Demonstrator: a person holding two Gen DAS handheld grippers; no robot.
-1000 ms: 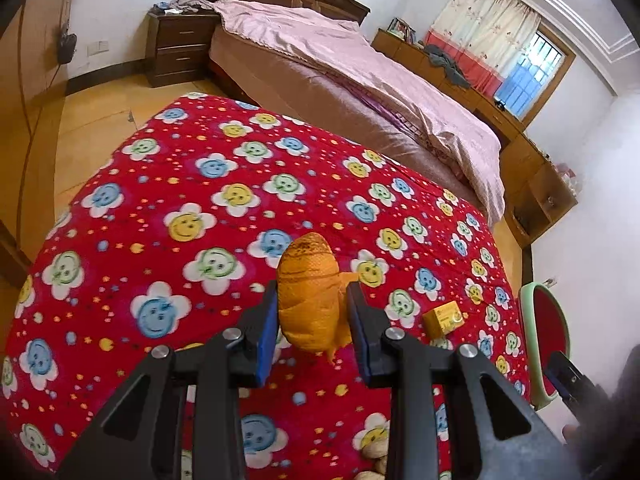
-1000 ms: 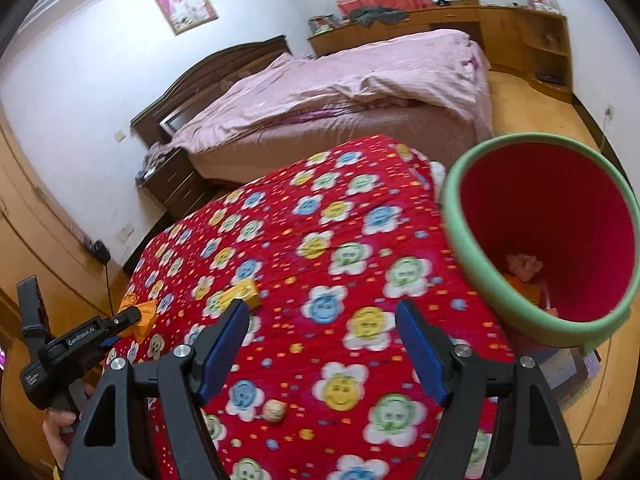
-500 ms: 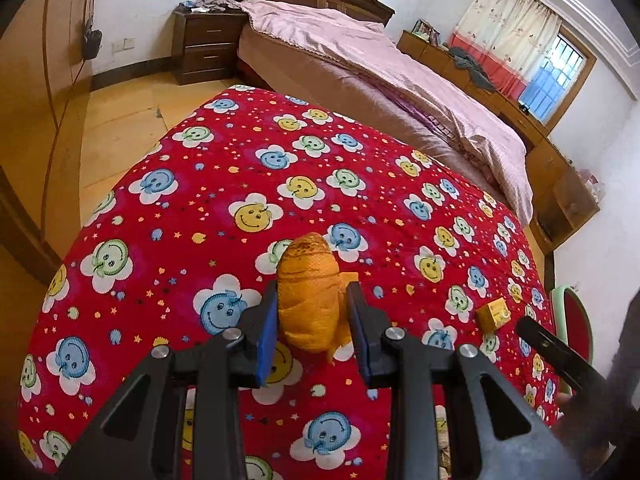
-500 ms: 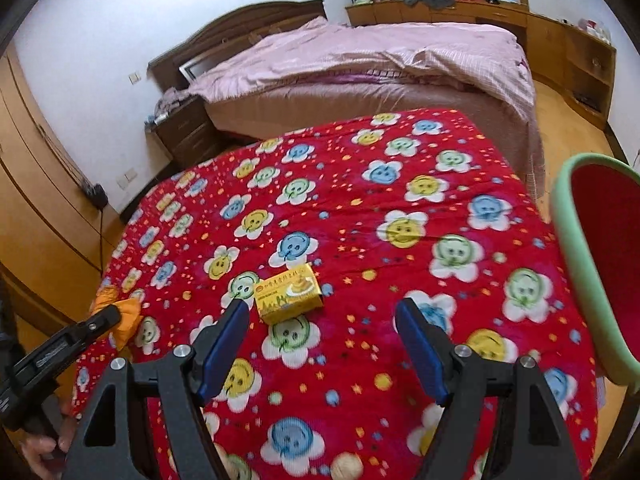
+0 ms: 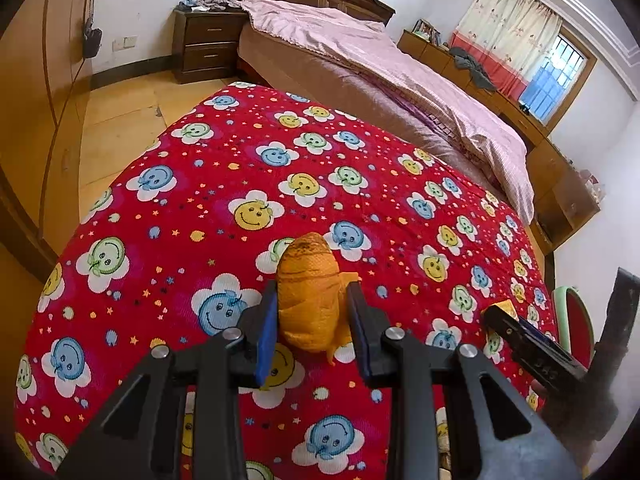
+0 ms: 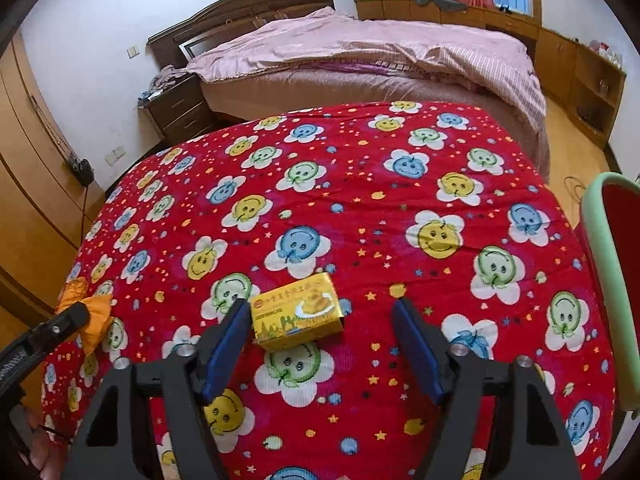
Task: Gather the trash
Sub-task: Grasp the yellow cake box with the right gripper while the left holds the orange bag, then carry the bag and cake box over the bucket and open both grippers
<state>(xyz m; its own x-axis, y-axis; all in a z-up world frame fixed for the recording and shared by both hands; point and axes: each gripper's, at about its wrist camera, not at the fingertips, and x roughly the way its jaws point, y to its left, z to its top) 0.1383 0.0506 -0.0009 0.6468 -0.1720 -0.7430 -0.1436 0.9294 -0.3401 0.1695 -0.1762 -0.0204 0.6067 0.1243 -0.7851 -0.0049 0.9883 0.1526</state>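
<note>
My left gripper (image 5: 312, 320) is shut on an orange mesh bag (image 5: 310, 292) and holds it above the red smiley-flower cloth (image 5: 240, 184). The bag also shows at the left of the right wrist view (image 6: 86, 306). My right gripper (image 6: 320, 336) is open, low over the cloth, with a small yellow box (image 6: 298, 312) lying between its fingers, closer to the left finger (image 6: 226, 340). The box's corner shows in the left wrist view (image 5: 505, 307) behind the right gripper. A red bin with a green rim (image 6: 600, 280) stands at the right edge of the table.
A bed with a pink cover (image 6: 380, 52) lies beyond the table. A dark nightstand (image 5: 208, 46) and wooden wardrobe doors (image 5: 44, 80) stand to the left. Low wooden cabinets (image 6: 580, 68) run along the window wall.
My right gripper swung left away from the bin and came down over the yellow box, which now lies between its fingers. My left gripper drew back slightly, still holding the orange bag.
</note>
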